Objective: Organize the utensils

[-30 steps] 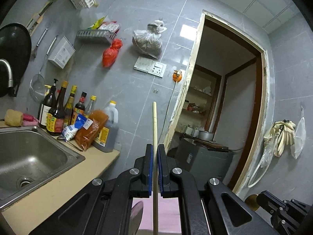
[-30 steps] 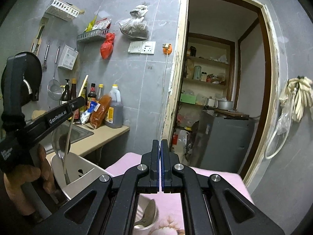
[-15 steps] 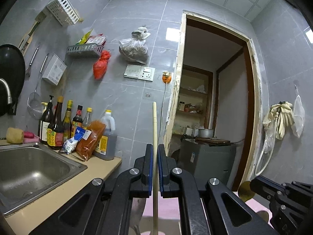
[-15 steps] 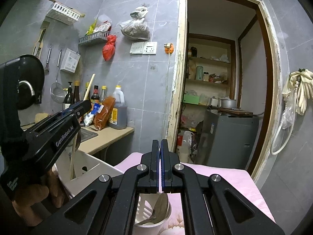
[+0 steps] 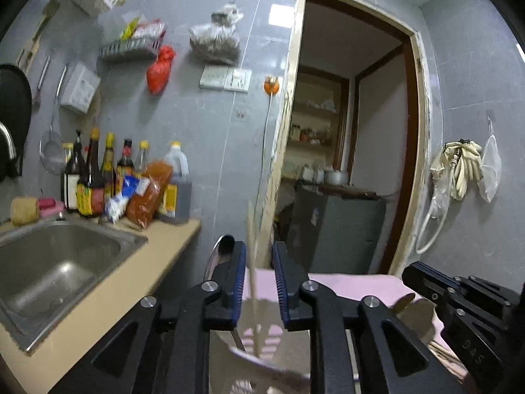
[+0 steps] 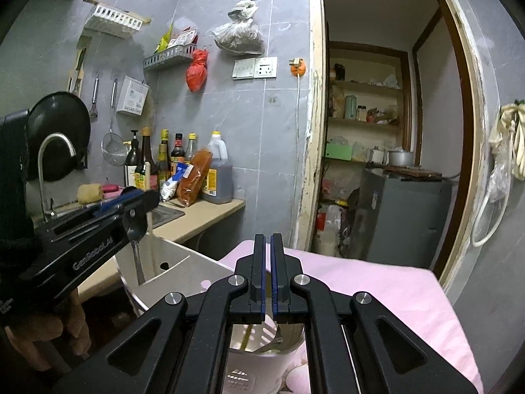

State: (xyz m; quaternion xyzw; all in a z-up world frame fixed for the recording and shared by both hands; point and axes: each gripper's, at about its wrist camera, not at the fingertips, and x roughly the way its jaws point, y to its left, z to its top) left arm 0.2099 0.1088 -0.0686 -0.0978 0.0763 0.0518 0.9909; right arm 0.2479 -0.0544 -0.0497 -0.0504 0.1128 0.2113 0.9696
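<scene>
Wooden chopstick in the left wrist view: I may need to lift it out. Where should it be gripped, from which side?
Probably the upper shaft of the wooden chopstick, above the white holder, approached level from the camera's side, one pad on each flank: it stands nearly upright, thin, straight. The left gripper has just been opening its jaws, which flank it without touching.

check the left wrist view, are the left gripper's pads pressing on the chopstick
No, the left gripper stands open, and the blurred chopstick sits loose in the gap between its blue pads.
</scene>
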